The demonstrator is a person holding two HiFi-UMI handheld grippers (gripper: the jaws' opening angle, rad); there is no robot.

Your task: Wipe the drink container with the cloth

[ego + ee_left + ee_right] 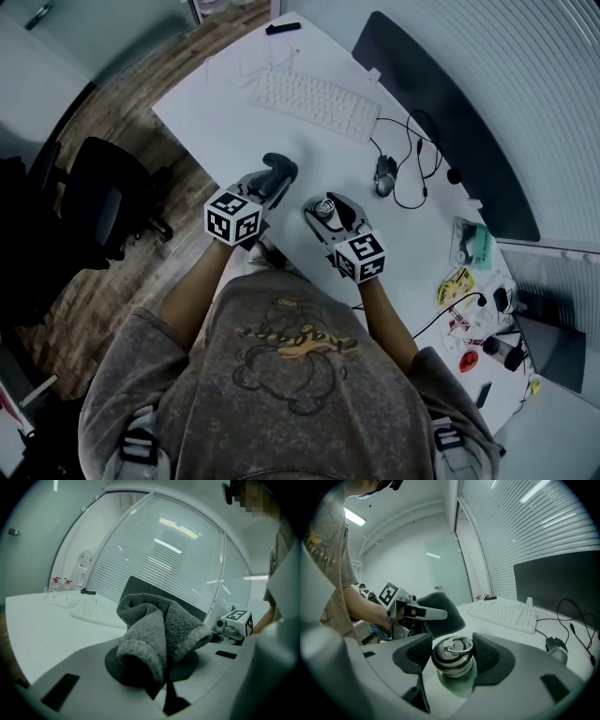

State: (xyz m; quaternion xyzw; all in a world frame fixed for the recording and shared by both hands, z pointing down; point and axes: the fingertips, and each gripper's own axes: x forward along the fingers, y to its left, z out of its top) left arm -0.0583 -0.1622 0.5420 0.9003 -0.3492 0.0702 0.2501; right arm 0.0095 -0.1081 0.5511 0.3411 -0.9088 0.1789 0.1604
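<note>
Jaws of the left gripper (pixel 157 667) are squeezed tight on the cloth (pixel 159 625), which is grey and fluffy. It is bunched up and sticks out in a soft lump past the tips. Jaws of the right gripper (pixel 452 660) are closed on the drink container (pixel 451 651), one dark pad pressing on each side of it. The drink container stands up straight and has a shiny metal cap (pixel 452 645) with a ring on top; its body looks pale green. From the head view, both grippers are over the tabletop (pixel 216 112), close to the edge where the person stands. The drink container is near the middle of that edge. The cloth is just beside it on the left, and a small gap shows between them, so they do not touch. A white keyboard (pixel 314 101) lies near the far edge of the tabletop. A mouse (pixel 384 176) with a dark cord sits to the right of the drink container, and a dark monitor (pixel 441 122) stands along the right edge. A black chair (pixel 103 202) is on the floor to the left of the tabletop.
</note>
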